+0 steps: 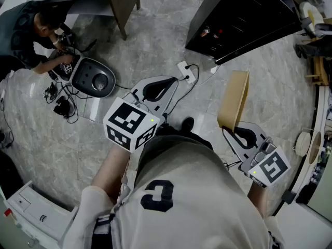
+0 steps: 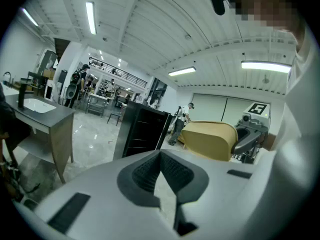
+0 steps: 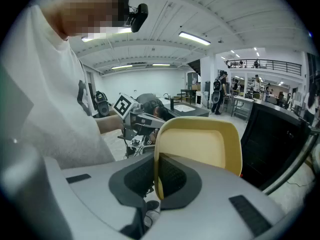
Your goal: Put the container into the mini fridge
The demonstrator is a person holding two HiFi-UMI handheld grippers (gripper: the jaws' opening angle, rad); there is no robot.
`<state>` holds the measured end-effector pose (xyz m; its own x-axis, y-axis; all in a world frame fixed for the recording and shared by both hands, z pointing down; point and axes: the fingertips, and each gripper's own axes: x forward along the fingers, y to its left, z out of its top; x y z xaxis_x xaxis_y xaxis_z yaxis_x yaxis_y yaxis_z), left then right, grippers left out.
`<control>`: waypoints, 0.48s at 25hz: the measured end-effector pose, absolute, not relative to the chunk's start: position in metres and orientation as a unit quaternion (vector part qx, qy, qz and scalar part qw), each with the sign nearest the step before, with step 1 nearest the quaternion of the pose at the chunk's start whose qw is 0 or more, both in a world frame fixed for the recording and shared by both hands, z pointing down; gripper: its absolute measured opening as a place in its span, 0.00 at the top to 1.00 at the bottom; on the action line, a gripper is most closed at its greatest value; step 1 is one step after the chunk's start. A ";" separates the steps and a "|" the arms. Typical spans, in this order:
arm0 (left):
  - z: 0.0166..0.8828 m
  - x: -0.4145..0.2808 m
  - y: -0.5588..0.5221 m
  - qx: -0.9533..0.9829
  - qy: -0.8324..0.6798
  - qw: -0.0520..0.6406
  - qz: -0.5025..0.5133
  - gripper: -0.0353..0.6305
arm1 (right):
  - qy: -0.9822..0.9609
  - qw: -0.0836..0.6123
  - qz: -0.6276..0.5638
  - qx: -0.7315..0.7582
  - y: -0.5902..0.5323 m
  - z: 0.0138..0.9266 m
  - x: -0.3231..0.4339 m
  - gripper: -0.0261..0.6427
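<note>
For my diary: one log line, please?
right gripper: shut on tan plastic container | left gripper: shut, empty | black mini fridge: ahead

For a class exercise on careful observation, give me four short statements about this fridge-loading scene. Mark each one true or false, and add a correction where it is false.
1. The right gripper has its fingers shut on one wall of the tan container. True.
2. The container already sits inside the black mini fridge. False: it is held up in the right gripper, apart from the fridge.
3. The left gripper holds nothing. True.
4. Nobody else is in view. False: in the head view another person crouches on the floor over some equipment.
</note>
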<state>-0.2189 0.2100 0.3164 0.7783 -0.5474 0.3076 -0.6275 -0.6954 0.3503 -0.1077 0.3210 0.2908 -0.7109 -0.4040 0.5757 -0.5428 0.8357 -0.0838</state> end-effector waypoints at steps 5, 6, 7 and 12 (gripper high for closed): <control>0.307 -0.189 0.214 0.924 -0.304 0.195 0.125 0.86 | -0.918 0.270 0.121 0.265 0.322 0.296 -0.082 0.91; 0.302 -0.181 0.215 0.925 -0.305 0.188 0.126 0.86 | -0.919 0.266 0.118 0.264 0.321 0.296 -0.076 0.91; 0.297 -0.174 0.214 0.926 -0.306 0.182 0.126 0.86 | -0.922 0.261 0.113 0.264 0.319 0.295 -0.069 0.91; 0.285 -0.122 0.215 0.925 -0.313 0.169 0.135 0.86 | -0.937 0.235 0.088 0.242 0.312 0.292 -0.032 0.91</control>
<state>-0.1223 0.2145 0.2847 0.7683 -0.5327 0.3550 -0.6237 -0.7478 0.2276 -0.0321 0.3118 0.2918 -0.7726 -0.4117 0.4833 -0.4943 0.8678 -0.0511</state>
